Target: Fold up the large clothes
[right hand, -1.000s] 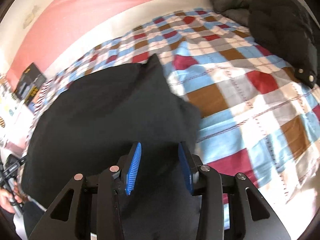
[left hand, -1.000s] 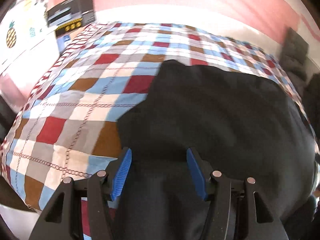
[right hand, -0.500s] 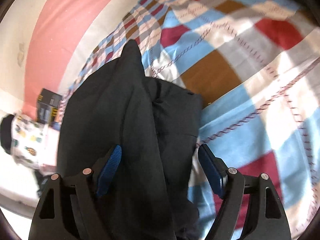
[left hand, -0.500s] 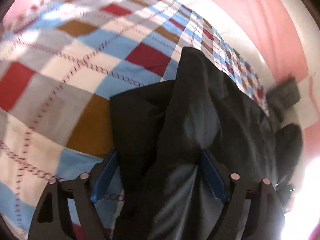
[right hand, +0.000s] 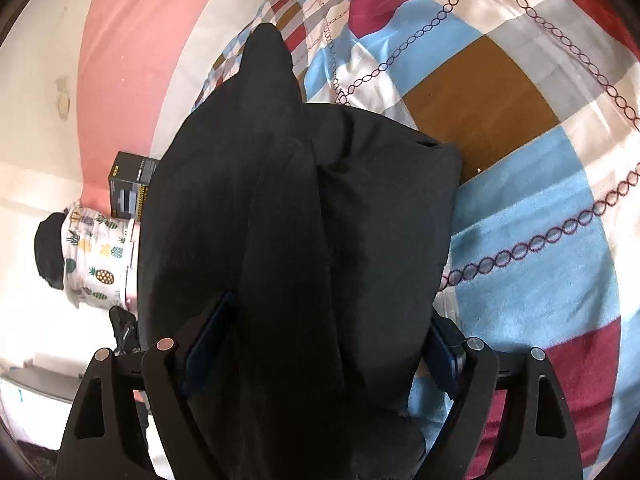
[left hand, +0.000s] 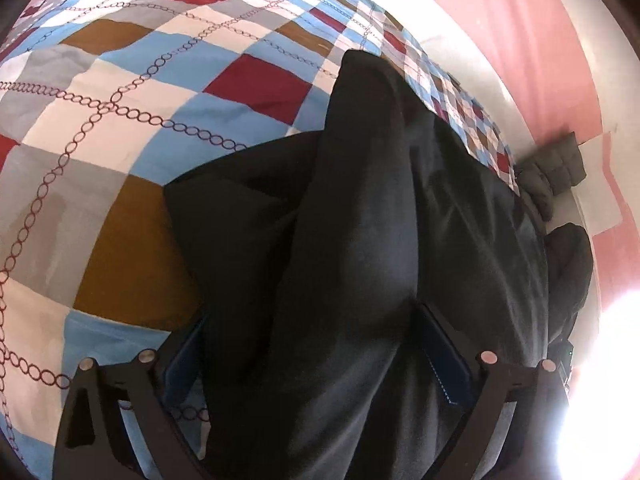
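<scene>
Black garment point(left hand: 360, 220), soft and creased, heaped on checked blanket point(left hand: 120, 120).

Left claw point(left hand: 316, 360) jaws opening wide, right claw point(right hand: 320, 344) likewise, both angled downward

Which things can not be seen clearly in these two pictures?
- Left wrist view: glare washes out the lower right corner.
- Both views: the black garment covers the blue pads, so contact is unclear.
- Right wrist view: the garment hides part of the black box; its print is too small.
</scene>
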The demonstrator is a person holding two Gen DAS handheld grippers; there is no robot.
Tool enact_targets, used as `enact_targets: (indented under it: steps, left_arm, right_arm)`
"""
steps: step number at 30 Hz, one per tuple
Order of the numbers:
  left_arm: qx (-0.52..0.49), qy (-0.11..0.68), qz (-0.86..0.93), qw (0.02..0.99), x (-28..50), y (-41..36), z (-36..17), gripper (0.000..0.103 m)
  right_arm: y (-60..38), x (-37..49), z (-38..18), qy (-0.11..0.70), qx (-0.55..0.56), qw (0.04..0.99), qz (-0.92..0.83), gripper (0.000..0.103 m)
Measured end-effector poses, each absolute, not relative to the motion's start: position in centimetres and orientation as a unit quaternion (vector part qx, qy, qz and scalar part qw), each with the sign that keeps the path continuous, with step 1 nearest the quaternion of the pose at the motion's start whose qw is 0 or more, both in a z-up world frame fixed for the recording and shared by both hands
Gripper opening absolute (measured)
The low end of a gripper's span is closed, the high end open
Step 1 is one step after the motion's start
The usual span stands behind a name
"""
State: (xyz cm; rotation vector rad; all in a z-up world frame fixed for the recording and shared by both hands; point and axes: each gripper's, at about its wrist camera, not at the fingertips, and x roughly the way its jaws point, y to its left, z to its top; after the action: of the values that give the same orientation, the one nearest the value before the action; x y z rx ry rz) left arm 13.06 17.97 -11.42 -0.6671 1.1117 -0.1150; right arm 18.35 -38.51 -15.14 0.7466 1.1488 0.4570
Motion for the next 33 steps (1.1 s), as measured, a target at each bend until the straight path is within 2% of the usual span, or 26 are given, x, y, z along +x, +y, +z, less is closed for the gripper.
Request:
enact_targets:
  steps: [3,5,6,8,10,11,13,15,23,33]
  left_arm:
    - [-0.292,0.529,-0.04,0.796,14.0,17.2,-11.6,0.098]
    - [-0.27,0.534,-0.027,0.8,14.3,16.5,-11.4,0.098]
    - [-0.26,0.535,-0.02,0.804,14.3,16.1,-11.2,0.095]
    - [-0.244,0.531,-0.012,0.812,13.9,15.6,-10.5,0.083]
    - [-0.209,0.525,-0.005,0.825,13.3,14.5,-9.2,0.062]
    - [-0.187,0.522,0.0,0.832,13.2,14.0,-8.4,0.057]
    - [-0.151,0.518,0.01,0.842,12.9,13.0,-6.8,0.04]
    - [-0.132,0.509,0.018,0.851,12.4,12.6,-4.9,0.035]
    - [-0.127,0.45,-0.007,0.884,10.3,12.5,1.7,0.031]
    - [-0.137,0.415,-0.022,0.899,8.7,12.6,5.5,0.03]
  right_arm:
    - [-37.1,19.9,-14.9,0.534,0.31,0.762,0.195,0.084]
    - [-36.4,20.3,-14.7,0.538,0.295,0.767,0.186,0.078]
    - [-36.1,20.3,-14.5,0.539,0.289,0.77,0.182,0.075]
    - [-35.6,19.9,-13.8,0.535,0.281,0.778,0.174,0.059]
    - [-34.8,19.3,-12.2,0.527,0.26,0.792,0.162,0.048]
    - [-34.5,19.3,-11.7,0.526,0.253,0.796,0.158,0.044]
    - [-33.8,18.9,-10.2,0.522,0.236,0.806,0.145,0.04]
    - [-33.4,18.9,-8.9,0.514,0.229,0.814,0.141,0.038]
    - [-31.8,16.4,-2.1,0.458,0.198,0.85,0.171,0.035]
    - [-31.0,15.1,1.5,0.428,0.183,0.864,0.194,0.035]
